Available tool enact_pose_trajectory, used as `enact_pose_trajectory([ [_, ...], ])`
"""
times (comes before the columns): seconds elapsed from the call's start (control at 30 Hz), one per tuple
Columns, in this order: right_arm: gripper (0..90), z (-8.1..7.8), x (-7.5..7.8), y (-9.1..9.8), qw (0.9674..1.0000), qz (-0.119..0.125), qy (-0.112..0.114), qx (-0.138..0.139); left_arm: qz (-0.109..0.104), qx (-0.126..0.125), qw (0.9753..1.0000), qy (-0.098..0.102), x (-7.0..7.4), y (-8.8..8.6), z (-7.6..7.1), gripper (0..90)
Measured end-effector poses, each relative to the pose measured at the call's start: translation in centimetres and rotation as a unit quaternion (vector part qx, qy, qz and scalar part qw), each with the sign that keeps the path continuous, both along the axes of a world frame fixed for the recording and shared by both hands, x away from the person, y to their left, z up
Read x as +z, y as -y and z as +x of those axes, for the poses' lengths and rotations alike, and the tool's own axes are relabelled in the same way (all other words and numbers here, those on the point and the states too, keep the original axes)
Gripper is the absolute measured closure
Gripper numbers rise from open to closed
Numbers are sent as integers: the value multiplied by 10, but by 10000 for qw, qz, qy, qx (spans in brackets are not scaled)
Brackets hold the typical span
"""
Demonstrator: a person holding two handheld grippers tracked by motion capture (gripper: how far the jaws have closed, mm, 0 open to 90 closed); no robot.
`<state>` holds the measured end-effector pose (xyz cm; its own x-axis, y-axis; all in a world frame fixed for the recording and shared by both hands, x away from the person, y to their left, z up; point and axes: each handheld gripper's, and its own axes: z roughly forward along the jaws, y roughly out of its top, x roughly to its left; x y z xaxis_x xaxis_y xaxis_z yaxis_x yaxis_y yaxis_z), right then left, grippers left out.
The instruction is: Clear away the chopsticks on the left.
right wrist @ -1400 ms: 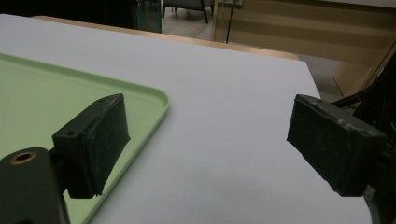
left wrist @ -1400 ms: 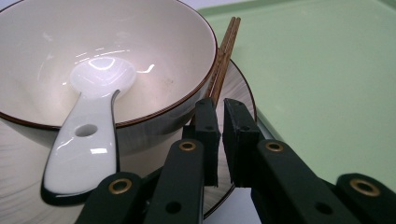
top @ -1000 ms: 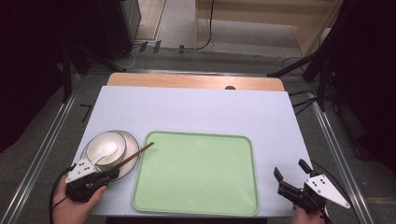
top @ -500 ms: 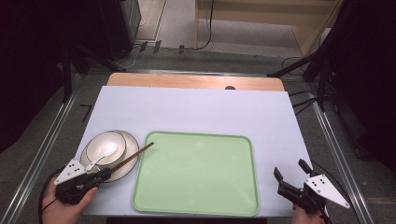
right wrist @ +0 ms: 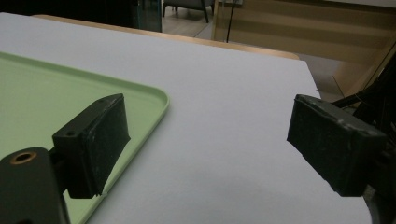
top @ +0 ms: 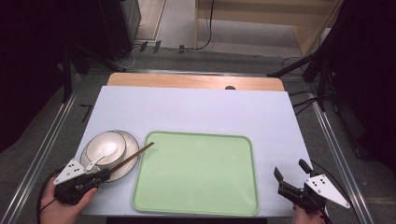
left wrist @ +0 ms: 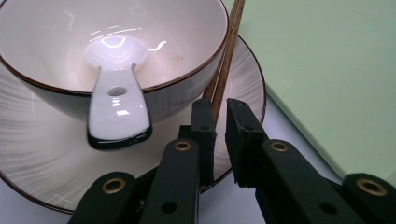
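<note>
Chopsticks (left wrist: pixel 227 60) pinched in left gripper (left wrist: pixel 220 116) jaws at plate (left wrist: pixel 42 154) rim; right gripper (right wrist: pixel 205 140) jaws spread.

free: tray (top: pixel 196 172) bare, far tabletop (top: pixel 196 109) open | obstacles: bowl (top: pixel 106 148) on plate (top: pixel 128 163), front-left

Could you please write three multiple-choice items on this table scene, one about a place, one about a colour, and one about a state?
1. Where does the white spoon lie?
A. on the tray
B. in the bowl
C. on the bare table

2. What colour is the tray?
A. light green
B. red
C. black

3. How do the right gripper jaws stand?
A. clamped on a spoon
B. wide open, nothing between
C. clamped on the tray

Answers: 1 B, its scoop rests inside the bowl; 2 A, pale green surface; 3 B, bare table shows between them.
</note>
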<state>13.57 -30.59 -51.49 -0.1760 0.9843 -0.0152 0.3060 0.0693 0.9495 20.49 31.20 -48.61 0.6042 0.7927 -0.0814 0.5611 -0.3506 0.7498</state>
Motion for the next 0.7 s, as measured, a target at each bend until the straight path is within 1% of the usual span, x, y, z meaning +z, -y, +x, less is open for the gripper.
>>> enact_pose_trajectory([
  [0.13, 127, 0, 0, -1, 10000, -6, 7, 1, -5, -29, 10000, 16, 0, 1, 0, 801],
  [0.27, 127, 0, 0, 0, 10000, 1, 6, 1, 42, 33, 10000, 40, 0, 1, 0, 762],
  [0.4, 127, 0, 0, 0, 10000, -5, 7, 0, 53, 4, 10000, -12, -2, 2, 1, 782],
  [0.47, 127, 0, 0, 0, 10000, -3, 5, 5, 133, -35, 9999, -78, -4, 4, 1, 794],
  [0.6, 127, 0, 0, 0, 10000, -4, 2, 4, 253, -88, 9996, -129, -8, 7, 3, 803],
  [0.7, 127, 0, 0, 0, 10000, 4, -4, 7, 196, -117, 9996, -138, -9, 6, 3, 808],
])
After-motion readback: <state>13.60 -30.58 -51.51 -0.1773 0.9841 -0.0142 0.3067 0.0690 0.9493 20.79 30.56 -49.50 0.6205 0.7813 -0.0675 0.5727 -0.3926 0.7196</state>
